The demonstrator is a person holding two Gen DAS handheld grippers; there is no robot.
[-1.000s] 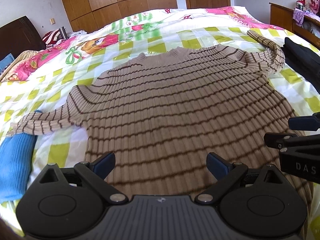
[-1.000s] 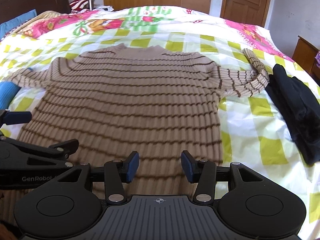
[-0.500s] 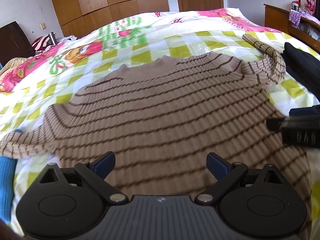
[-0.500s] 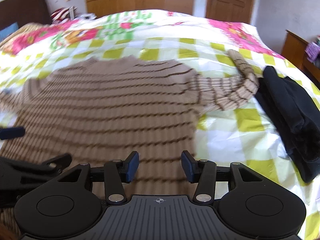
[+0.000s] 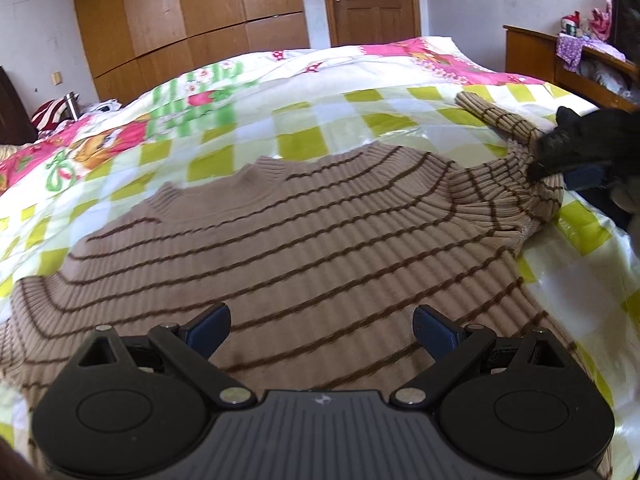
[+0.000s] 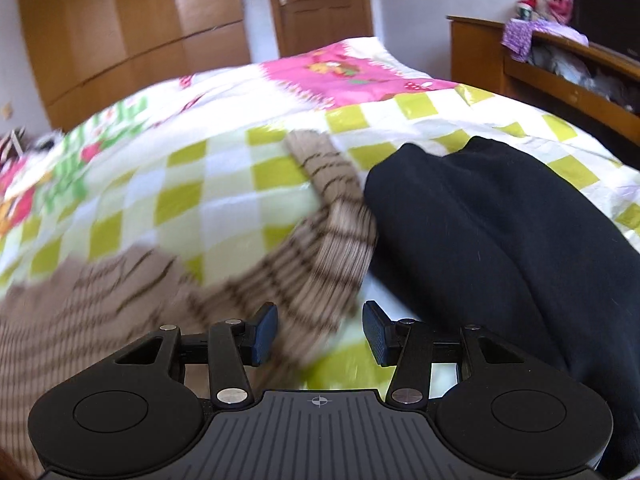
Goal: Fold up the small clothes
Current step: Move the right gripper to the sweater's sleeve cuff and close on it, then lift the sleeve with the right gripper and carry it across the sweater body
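Tan striped sweater lies flat on the bed — my left tool gapes wide, right tool narrower, both empty.

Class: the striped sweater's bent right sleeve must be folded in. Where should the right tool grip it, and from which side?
Grip the sleeve at its bend, coming from the near side with the right tool open. There it lies doubled and raised beside the black garment.

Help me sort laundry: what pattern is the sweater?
Tan rib knit with thin dark brown stripes; the sweater shows best in the left wrist view.
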